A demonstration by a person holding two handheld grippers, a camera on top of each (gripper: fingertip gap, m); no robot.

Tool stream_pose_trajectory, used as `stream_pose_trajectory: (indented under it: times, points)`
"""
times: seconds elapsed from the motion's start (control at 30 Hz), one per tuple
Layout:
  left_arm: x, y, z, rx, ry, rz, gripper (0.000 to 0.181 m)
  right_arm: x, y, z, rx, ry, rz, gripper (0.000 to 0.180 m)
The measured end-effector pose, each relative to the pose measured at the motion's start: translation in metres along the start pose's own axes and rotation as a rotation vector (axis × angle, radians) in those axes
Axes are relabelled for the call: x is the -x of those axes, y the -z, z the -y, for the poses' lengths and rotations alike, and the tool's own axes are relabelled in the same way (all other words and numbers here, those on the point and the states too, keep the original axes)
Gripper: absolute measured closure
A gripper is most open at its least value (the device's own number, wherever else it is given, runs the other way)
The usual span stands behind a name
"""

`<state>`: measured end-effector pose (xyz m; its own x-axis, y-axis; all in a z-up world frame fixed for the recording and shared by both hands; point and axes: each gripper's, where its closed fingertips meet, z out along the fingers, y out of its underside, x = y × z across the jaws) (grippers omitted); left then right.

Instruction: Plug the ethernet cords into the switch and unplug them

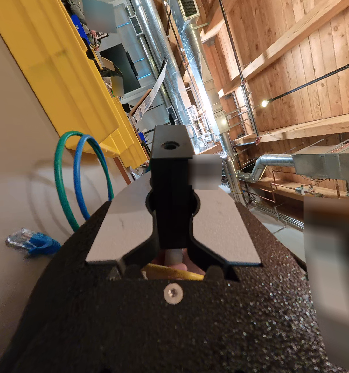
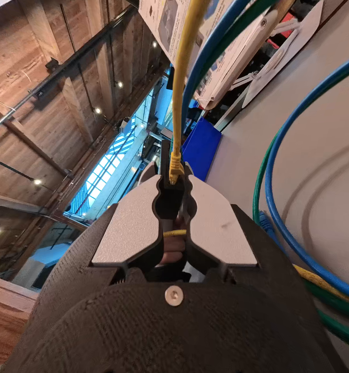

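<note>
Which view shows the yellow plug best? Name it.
Right wrist view: the yellow plug sits sharp and central, seated in the black switch between the claw's fingers. Left wrist view shows only a strip of yellow cord.

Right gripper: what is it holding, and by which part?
The right gripper is shut on the black switch, clamping one end of its body, just below the port holding the yellow plug.

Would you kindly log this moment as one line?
left gripper: shut on switch; right gripper: shut on yellow plug; blue plug: loose on table
</note>
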<state>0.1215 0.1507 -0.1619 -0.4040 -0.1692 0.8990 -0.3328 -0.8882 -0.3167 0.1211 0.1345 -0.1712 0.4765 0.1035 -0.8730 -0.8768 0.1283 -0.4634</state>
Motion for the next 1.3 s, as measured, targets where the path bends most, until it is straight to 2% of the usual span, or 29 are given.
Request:
stream_pose_trajectory:
  times: [0.17, 0.47, 0.83, 1.0, 1.13, 1.3]
  points:
    - [0.0, -0.002, -0.004, 0.015, -0.061, 0.005, 0.151, -0.003, -0.002, 0.0, -0.049, -0.075, 0.026, 0.165]
    - [-0.006, 0.011, 0.002, -0.016, -0.209, 0.023, 0.151, 0.001, -0.012, -0.008, -0.051, -0.027, 0.036, 0.165]
    - [0.001, 0.039, 0.022, -0.183, -0.154, 0.021, 0.149, -0.003, -0.029, -0.033, -0.056, -0.046, 0.042, 0.166]
    - [0.014, 0.046, 0.018, -0.138, -0.129, 0.06, 0.151, -0.014, -0.033, -0.039, -0.051, -0.067, 0.002, 0.166]
    - [0.015, 0.049, 0.012, -0.072, -0.113, 0.072, 0.151, -0.01, -0.034, -0.039, -0.044, -0.009, -0.011, 0.166]
    - [0.008, 0.053, 0.016, -0.062, -0.135, 0.06, 0.149, -0.001, -0.035, -0.037, -0.126, 0.017, -0.001, 0.167]
